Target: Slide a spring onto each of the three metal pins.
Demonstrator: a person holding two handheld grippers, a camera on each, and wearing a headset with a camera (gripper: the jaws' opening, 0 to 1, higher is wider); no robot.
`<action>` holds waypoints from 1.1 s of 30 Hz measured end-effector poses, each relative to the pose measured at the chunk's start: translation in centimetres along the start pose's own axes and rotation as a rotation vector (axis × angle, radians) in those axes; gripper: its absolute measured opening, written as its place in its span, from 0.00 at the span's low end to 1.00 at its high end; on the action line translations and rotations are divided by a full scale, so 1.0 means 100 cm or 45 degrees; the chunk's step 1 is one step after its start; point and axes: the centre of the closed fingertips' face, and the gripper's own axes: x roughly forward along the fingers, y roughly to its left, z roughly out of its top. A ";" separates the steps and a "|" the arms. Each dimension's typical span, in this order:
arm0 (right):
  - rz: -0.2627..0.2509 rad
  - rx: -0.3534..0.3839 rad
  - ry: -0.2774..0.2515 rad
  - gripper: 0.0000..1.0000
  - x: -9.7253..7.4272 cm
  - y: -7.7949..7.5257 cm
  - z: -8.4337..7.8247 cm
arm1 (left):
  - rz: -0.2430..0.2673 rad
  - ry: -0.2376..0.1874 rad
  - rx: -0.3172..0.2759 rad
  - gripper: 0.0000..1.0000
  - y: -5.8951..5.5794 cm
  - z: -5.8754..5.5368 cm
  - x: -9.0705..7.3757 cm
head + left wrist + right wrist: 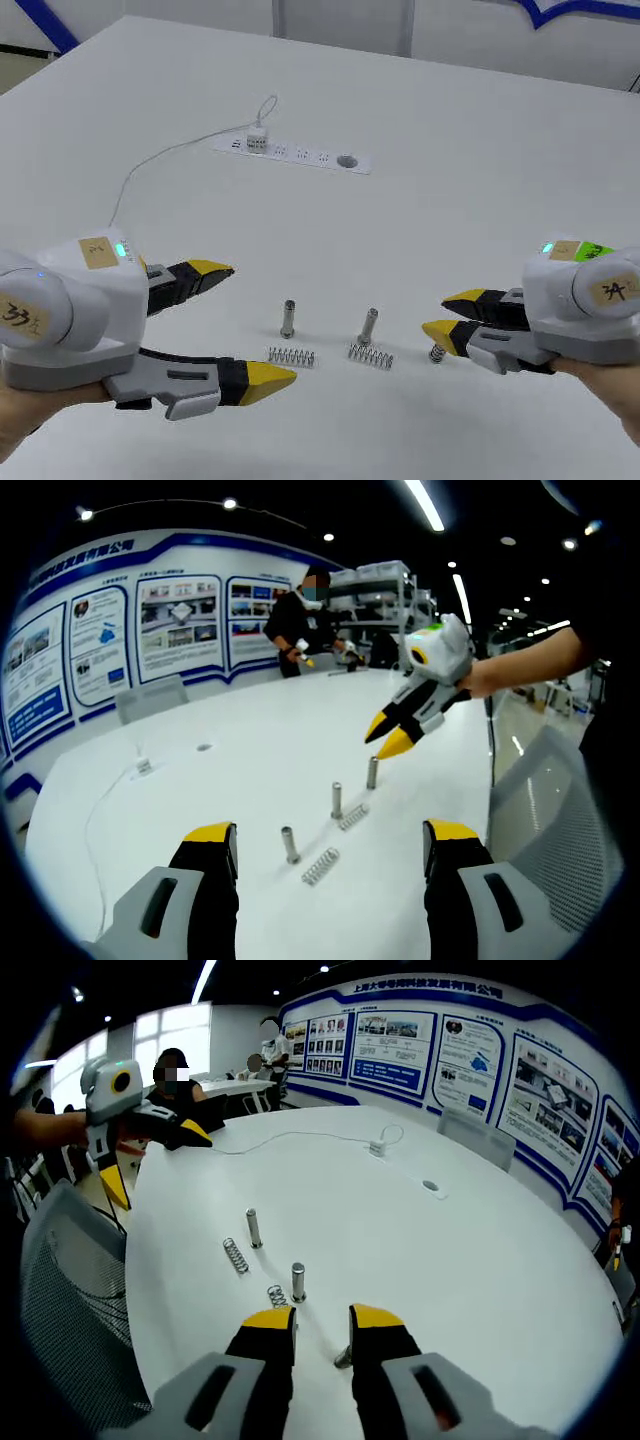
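Observation:
Three short metal pins stand in a row on the white table [420, 220]: one on the left [288, 318], one in the middle [368, 325] and one on the right [437, 353], which seems to have coils round it. A loose spring [291, 356] lies in front of the left pin, and a second spring [370, 356] lies in front of the middle pin. My left gripper [243, 323] hovers left of the row, jaws wide open and empty. My right gripper [450, 315] is open a little just above the right pin [343, 1358], which shows low between its jaws.
A white power strip [295, 154] with a plug and cable [258, 137] lies at the far middle of the table. A mesh chair [70, 1300] stands at the table's edge. People stand in the background [305, 620].

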 end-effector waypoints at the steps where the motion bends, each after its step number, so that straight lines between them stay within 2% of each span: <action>1: 0.019 -0.009 0.004 0.22 0.002 0.004 0.000 | 0.000 -0.003 0.001 0.78 0.000 0.001 0.000; 4: 0.036 -0.028 0.011 0.22 0.008 0.012 -0.002 | 0.002 -0.002 0.003 0.77 0.000 0.001 -0.001; 8: 0.073 0.010 0.013 0.21 0.016 0.023 -0.006 | 0.007 0.004 0.000 0.77 0.001 -0.001 -0.001; 14: 0.148 -0.021 0.094 0.21 0.031 0.042 -0.022 | 0.012 0.028 -0.007 0.77 0.004 -0.009 -0.002; 25: 0.144 -0.009 0.148 0.21 0.051 0.039 -0.034 | 0.022 0.049 -0.020 0.77 0.008 -0.015 -0.004; 33: 0.155 -0.051 0.187 0.21 0.065 0.041 -0.040 | 0.010 0.083 -0.020 0.77 0.005 -0.023 -0.002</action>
